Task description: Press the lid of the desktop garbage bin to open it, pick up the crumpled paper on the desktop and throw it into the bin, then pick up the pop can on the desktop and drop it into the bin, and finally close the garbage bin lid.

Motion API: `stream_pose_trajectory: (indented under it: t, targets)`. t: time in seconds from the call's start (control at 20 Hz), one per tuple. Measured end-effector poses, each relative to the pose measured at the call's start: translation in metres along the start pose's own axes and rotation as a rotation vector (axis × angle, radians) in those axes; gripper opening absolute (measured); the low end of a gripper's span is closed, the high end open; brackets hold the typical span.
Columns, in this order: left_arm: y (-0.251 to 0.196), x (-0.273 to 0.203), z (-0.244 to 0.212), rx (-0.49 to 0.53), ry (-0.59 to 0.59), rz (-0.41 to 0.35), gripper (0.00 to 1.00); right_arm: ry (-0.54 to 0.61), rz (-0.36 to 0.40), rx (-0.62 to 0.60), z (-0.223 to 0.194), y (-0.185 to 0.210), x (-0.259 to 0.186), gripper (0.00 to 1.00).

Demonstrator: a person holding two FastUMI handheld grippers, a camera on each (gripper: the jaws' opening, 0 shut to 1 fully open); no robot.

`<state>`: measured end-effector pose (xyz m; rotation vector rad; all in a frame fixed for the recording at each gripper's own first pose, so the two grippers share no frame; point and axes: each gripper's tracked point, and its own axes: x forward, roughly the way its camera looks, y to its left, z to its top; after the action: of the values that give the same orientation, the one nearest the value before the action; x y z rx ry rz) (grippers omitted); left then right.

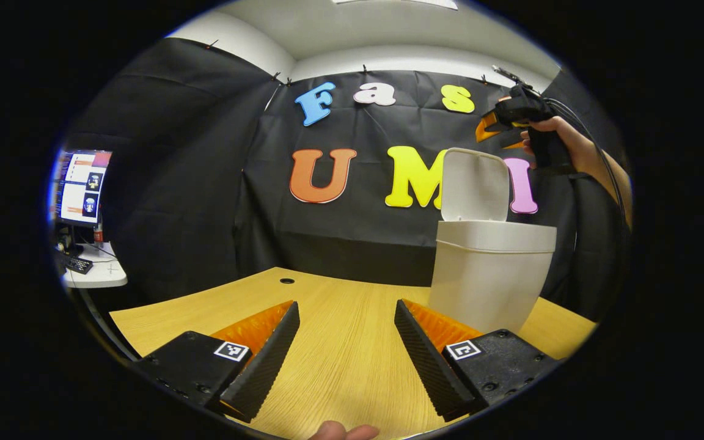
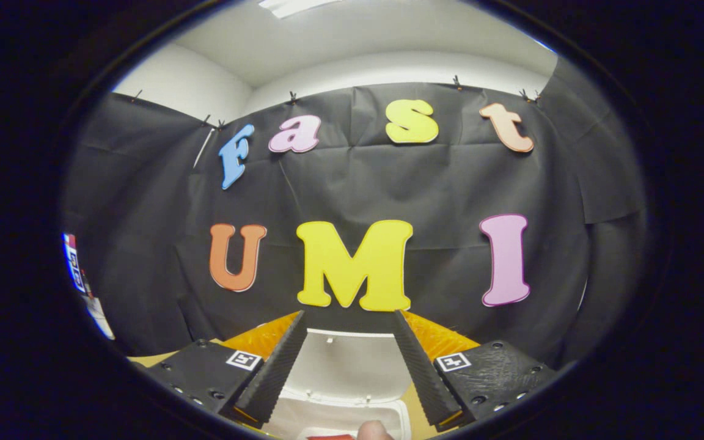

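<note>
In the left gripper view, the left gripper point(image 1: 347, 318) sits low at the bottom of the frame over the wooden desktop point(image 1: 340, 360), its jaws wide apart with nothing between them. A fingertip point(image 1: 343, 431) shows at the very bottom edge. The white garbage bin point(image 1: 489, 275) stands on the desktop at the right of centre, just behind the gripper's right-hand finger, and its lid point(image 1: 475, 183) is swung up and stands upright against the booth wall. In the upper right of the frame the right gripper point(image 1: 498, 134) is held in a hand point(image 1: 550, 137), above and just to the right of the raised lid; its jaws look apart. At the far left a monitor point(image 1: 82, 186) stands on a small white table point(image 1: 98, 272).

In the right gripper view, the right gripper point(image 2: 350, 321) points at the booth wall from above the bin. Its jaws are apart and empty. Between the fingers, at the bottom centre, the raised lid point(image 2: 352, 363) shows from its inner side, and below it lies the bin's open rim point(image 2: 398, 415). Something red point(image 2: 330, 436) shows inside the bin at the bottom edge; I cannot tell what it is.
</note>
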<state>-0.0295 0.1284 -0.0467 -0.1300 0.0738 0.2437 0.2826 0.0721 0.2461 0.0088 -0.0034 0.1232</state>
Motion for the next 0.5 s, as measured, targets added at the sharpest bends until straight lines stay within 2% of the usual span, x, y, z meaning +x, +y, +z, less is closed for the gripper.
stream_pose_trajectory:
  t: [0.05, 0.1, 0.15, 0.25, 0.3, 0.35, 0.45, 0.5]
  targets:
    - [0.000, 0.000, 0.004, 0.000, -0.011, 0.003, 1.00, -0.003, -0.011, 0.000, 0.003, -0.001, 0.009, 0.88]
    - [0.000, 0.000, 0.009, 0.006, -0.022, 0.008, 1.00, -0.009, -0.021, -0.002, 0.005, -0.002, 0.017, 0.84]
    - [0.002, 0.000, 0.011, 0.013, -0.028, 0.014, 1.00, -0.014, -0.027, -0.005, 0.006, -0.002, 0.025, 0.88]
    - [0.002, 0.002, 0.013, 0.024, -0.030, 0.024, 1.00, -0.009, -0.028, -0.005, 0.001, 0.001, 0.039, 0.88]
    - [0.001, 0.001, 0.015, 0.026, -0.027, 0.027, 1.00, 0.002, -0.025, 0.001, -0.003, 0.002, 0.044, 0.92]
    - [0.001, 0.002, 0.014, 0.030, -0.026, 0.030, 1.00, 0.017, -0.015, 0.012, -0.008, 0.005, 0.047, 0.88]
    - [-0.004, -0.002, 0.016, 0.033, -0.033, 0.023, 1.00, 0.058, -0.007, 0.014, -0.022, 0.008, 0.051, 0.88]
    - [-0.007, -0.003, 0.018, 0.035, -0.036, 0.021, 1.00, 0.064, 0.000, 0.018, -0.024, 0.008, 0.050, 0.92]
